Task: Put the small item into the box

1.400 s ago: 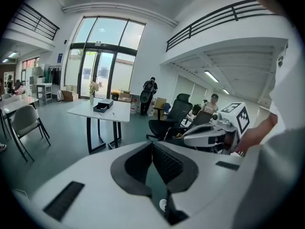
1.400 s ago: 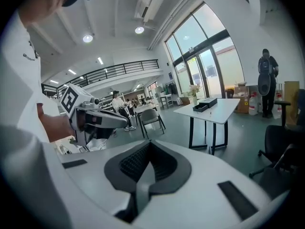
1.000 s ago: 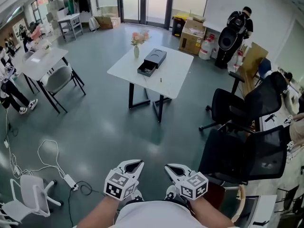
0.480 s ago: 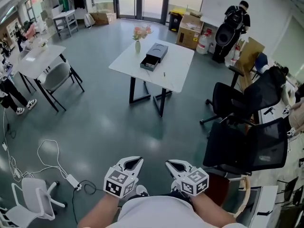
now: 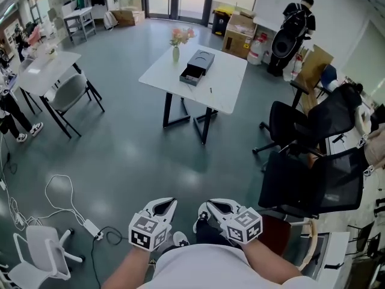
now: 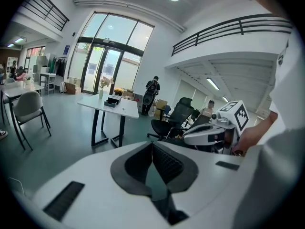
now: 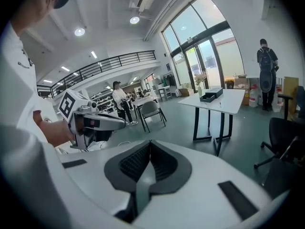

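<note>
Holding left gripper (image 5: 165, 205) and right gripper (image 5: 213, 206) closed, empty. Facing small item (image 5: 210, 90) far off at twelve o'clock, near box (image 5: 197, 67).

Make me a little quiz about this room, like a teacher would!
1. True or false: the left gripper is holding something.
2. What stands beside the box on the white table? A flowers, B a lamp, C a teapot.
3. Fill in: the right gripper's jaws are ____.
Key: 1 false; 2 A; 3 shut.
</note>
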A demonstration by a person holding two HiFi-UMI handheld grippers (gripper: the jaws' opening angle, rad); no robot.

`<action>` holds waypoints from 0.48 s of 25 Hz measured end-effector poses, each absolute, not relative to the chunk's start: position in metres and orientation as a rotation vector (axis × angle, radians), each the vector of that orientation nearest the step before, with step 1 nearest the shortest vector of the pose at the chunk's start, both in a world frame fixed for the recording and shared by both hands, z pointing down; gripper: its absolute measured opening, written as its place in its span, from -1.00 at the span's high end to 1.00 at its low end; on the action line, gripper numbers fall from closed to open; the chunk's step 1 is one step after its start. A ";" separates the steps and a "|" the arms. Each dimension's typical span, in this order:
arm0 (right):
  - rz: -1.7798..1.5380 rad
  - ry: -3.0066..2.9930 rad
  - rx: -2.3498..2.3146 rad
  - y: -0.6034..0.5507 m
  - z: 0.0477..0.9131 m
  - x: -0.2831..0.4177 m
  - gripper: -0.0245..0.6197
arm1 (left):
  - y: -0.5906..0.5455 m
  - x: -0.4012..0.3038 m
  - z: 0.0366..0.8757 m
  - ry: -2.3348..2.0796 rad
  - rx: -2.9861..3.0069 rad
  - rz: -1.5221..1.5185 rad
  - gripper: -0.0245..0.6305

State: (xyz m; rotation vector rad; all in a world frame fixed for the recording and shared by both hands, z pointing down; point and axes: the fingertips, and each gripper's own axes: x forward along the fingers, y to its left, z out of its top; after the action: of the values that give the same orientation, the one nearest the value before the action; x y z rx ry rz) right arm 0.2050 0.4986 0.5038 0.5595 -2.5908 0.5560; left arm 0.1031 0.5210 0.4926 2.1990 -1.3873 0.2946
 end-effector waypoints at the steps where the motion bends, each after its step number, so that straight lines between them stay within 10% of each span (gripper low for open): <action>1: 0.554 -2.591 0.554 0.495 0.505 0.201 0.88 | 0.519 0.100 0.494 -1.393 2.193 0.290 0.87; 12: 0.573 -2.628 0.536 0.414 0.501 0.177 0.88 | 0.450 0.078 0.495 -1.411 2.165 0.339 0.87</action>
State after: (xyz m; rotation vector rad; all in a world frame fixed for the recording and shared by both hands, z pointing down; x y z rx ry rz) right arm 0.1770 0.4137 0.5012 0.5355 -2.6283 0.5727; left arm 0.0781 0.4501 0.4953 2.1653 -1.4105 0.3392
